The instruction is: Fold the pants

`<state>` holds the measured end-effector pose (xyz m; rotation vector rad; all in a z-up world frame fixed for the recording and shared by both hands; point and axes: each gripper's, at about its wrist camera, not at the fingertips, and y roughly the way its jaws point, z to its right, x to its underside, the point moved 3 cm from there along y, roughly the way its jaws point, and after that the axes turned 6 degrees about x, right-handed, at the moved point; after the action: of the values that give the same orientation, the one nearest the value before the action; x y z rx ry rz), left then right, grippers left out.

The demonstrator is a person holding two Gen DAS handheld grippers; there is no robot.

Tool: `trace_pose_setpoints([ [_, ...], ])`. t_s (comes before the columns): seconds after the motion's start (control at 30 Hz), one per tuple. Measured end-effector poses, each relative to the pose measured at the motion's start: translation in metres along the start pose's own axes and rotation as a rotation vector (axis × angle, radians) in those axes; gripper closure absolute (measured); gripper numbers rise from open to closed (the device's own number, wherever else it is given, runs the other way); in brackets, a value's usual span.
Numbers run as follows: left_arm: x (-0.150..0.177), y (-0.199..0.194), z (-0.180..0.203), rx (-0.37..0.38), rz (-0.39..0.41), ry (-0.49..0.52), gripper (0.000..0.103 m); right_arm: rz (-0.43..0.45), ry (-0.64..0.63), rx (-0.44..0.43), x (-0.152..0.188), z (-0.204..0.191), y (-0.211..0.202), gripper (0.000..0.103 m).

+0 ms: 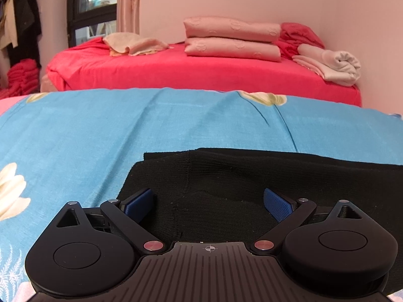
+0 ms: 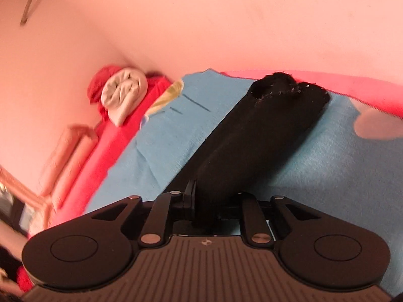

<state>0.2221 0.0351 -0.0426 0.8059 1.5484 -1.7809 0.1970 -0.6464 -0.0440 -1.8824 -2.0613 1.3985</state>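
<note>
Black knit pants (image 1: pixel 252 178) lie on a blue flowered sheet (image 1: pixel 126 130). My left gripper (image 1: pixel 209 201) is open, its blue pads (image 1: pixel 139 202) spread over the near end of the pants, just above the fabric. In the right wrist view my right gripper (image 2: pixel 205 201) is shut on the black pants (image 2: pixel 264 130), which stretch away from it as a long band to a frayed far end (image 2: pixel 287 85) over the blue sheet (image 2: pixel 163 146). The right view is tilted and blurred.
A red bed (image 1: pixel 189 73) stands behind the blue sheet, with folded pink bedding (image 1: pixel 231 39), a beige cloth (image 1: pixel 133 44) and a rolled white blanket (image 1: pixel 335 65). Clothes hang at the far left (image 1: pixel 17 27) beside a dark window (image 1: pixel 93 5). A pink wall is behind.
</note>
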Motion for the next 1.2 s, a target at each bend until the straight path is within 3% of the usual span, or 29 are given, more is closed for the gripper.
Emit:
trace_pose_setpoints([
  [0.07, 0.000, 0.000, -0.002, 0.006, 0.000, -0.011, 0.000, 0.000, 0.036, 0.045, 0.006, 0.010, -0.015, 0.071],
  [0.13, 0.000, 0.000, -0.002, 0.007, 0.003, -0.014, 0.000, 0.016, 0.027, 0.089, 0.012, 0.005, -0.025, 0.060],
  [0.17, 0.000, 0.000, -0.003, 0.008, 0.003, -0.015, 0.000, 0.042, -0.004, 0.118, 0.016, 0.002, -0.038, 0.049],
  [0.23, 0.001, 0.000, -0.003, 0.007, 0.002, -0.014, 0.000, 0.122, -0.139, 0.150, 0.030, -0.016, -0.067, 0.046],
  [0.27, 0.001, 0.000, -0.002, 0.005, 0.001, -0.013, 0.000, 0.138, -0.227, 0.109, 0.041, -0.030, -0.082, 0.046],
  [0.33, 0.000, 0.002, -0.001, -0.005, -0.007, -0.007, 0.000, 0.086, -0.415, -0.045, 0.071, -0.062, -0.098, 0.044],
  [0.4, 0.000, 0.003, 0.000, -0.014, -0.014, -0.004, 0.000, -0.042, -0.603, -0.221, 0.113, -0.096, -0.114, 0.034],
  [0.53, 0.000, 0.003, -0.001, -0.011, -0.014, -0.008, 0.000, -0.328, -0.896, -0.534, 0.212, -0.154, -0.130, 0.037],
  [0.63, 0.000, 0.003, -0.002, -0.009, -0.013, -0.009, 0.000, -0.477, -1.035, -0.644, 0.273, -0.187, -0.125, 0.043],
  [0.7, 0.000, 0.003, -0.002, -0.008, -0.013, -0.010, 0.000, -0.482, -1.105, -0.639, 0.302, -0.201, -0.123, 0.043],
  [0.8, 0.000, 0.003, -0.002, -0.007, -0.012, -0.011, 0.000, -0.457, -1.131, -0.611, 0.319, -0.215, -0.106, 0.044],
  [0.93, 0.000, 0.003, -0.003, -0.005, -0.012, -0.012, 0.000, -0.390, -1.063, -0.644, 0.309, -0.231, -0.082, 0.043],
  [1.07, 0.000, 0.003, -0.003, -0.002, -0.012, -0.015, 0.000, -0.456, -0.928, -0.649, 0.302, -0.234, -0.061, 0.041],
  [1.13, 0.000, 0.003, -0.003, -0.001, -0.012, -0.016, 0.000, -0.509, -0.986, -0.715, 0.309, -0.232, -0.073, 0.034],
  [1.2, 0.000, 0.003, -0.002, 0.001, -0.012, -0.017, 0.000, -0.460, -1.125, -0.765, 0.316, -0.233, -0.095, 0.032],
])
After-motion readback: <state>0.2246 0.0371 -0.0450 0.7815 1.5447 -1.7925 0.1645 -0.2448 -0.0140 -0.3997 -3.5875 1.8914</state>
